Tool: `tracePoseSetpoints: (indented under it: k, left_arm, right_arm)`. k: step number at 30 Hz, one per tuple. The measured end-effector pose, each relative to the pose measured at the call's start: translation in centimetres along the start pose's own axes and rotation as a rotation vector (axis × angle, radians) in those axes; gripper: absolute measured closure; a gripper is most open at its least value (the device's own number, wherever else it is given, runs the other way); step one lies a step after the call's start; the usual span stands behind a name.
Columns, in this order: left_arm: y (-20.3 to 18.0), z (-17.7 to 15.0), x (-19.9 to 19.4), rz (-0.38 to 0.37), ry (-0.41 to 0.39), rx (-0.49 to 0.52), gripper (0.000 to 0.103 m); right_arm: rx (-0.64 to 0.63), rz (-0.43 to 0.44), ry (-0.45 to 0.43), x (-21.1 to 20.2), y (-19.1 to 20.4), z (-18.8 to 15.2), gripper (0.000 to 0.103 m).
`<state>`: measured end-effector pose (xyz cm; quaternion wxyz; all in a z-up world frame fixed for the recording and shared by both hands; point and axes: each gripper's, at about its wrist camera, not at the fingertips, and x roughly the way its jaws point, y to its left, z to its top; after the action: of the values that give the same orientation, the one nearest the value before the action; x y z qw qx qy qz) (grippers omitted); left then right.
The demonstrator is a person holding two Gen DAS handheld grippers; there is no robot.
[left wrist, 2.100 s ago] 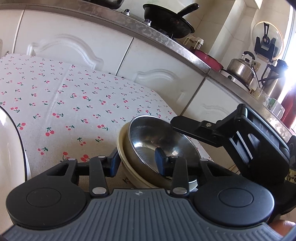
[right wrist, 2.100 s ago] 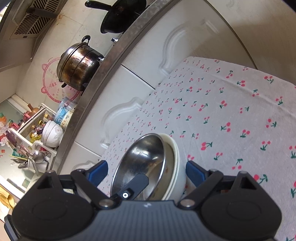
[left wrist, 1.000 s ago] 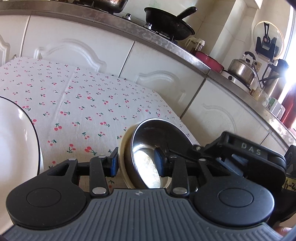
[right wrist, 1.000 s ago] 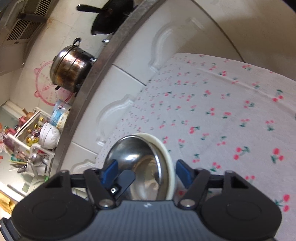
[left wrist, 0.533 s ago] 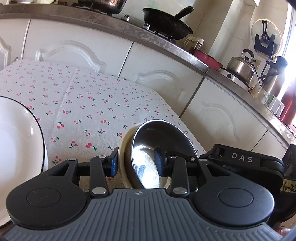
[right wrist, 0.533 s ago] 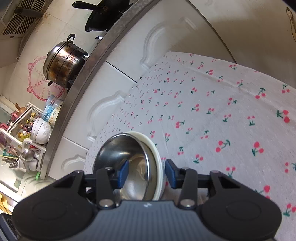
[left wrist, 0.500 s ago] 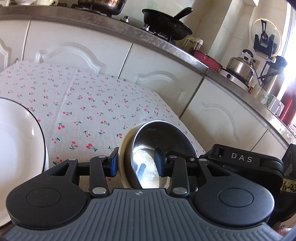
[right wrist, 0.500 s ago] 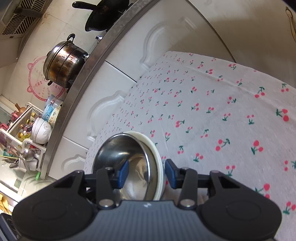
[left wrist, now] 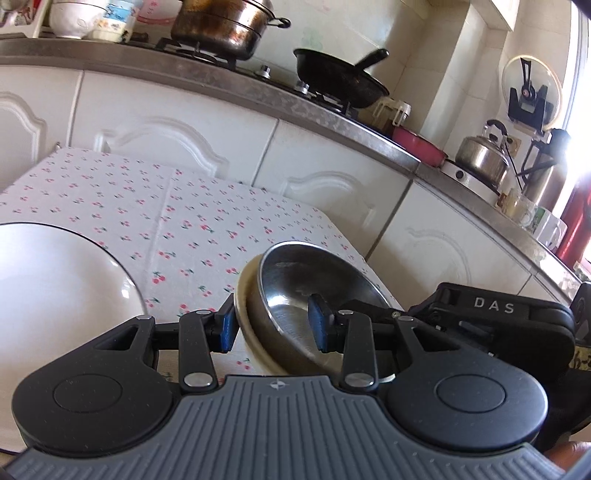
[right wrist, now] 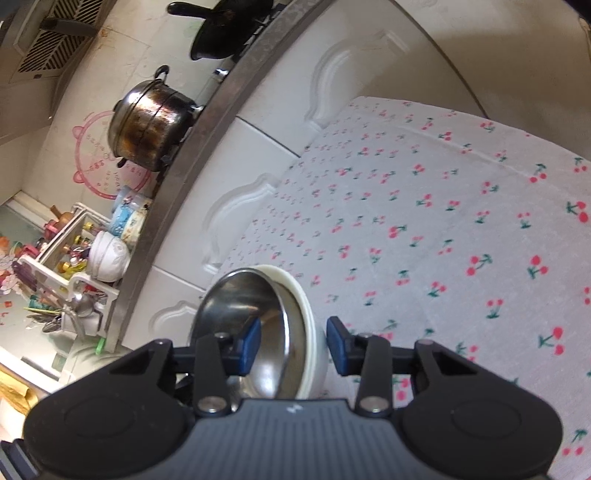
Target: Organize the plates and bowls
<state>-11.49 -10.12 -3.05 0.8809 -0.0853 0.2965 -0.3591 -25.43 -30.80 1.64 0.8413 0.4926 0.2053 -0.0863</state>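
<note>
I am holding a stack of two nested bowls with both grippers at once: a stainless steel bowl (left wrist: 317, 295) is sitting inside a cream ceramic bowl (left wrist: 245, 295), and the pair is tilting on edge above the cherry-print tablecloth (left wrist: 192, 221).

My left gripper (left wrist: 273, 328) is clamping the stack's near rim, one blue pad outside the cream wall and the other inside the steel bowl.

My right gripper (right wrist: 291, 345) has just been closing its jaws and is now pinching the opposite rim the same way, with the steel bowl (right wrist: 240, 314) and the cream bowl (right wrist: 310, 332) both between its pads. In the left wrist view, its black body is reaching in from the right, one finger lying inside the steel bowl.

A white plate with a dark rim (left wrist: 55, 288) is lying on the cloth to the left of the stack, near it but apart. Behind the table, white cabinet doors (left wrist: 166, 122) are running under a steel counter carrying a stockpot (left wrist: 225, 26), a black frying pan (left wrist: 340, 77) and a kettle (left wrist: 482, 157).
</note>
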Motion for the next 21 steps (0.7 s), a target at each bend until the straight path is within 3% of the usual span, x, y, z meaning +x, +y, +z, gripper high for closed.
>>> tracePoseSetpoints:
  k: [14, 21]
  left_arm:
    - [3.7, 1.8, -4.9, 0.06, -0.116, -0.075, 0.062]
    - [6.0, 2.7, -7.8, 0.124, -0.176, -0.117, 0.06]
  right_arm:
    - [-0.066, 0.093, 0.054, 1.8, 5.1, -1.2, 0.064]
    - [-0.096, 0.164, 0.131, 3.6, 8.0, -2.6, 0.064]
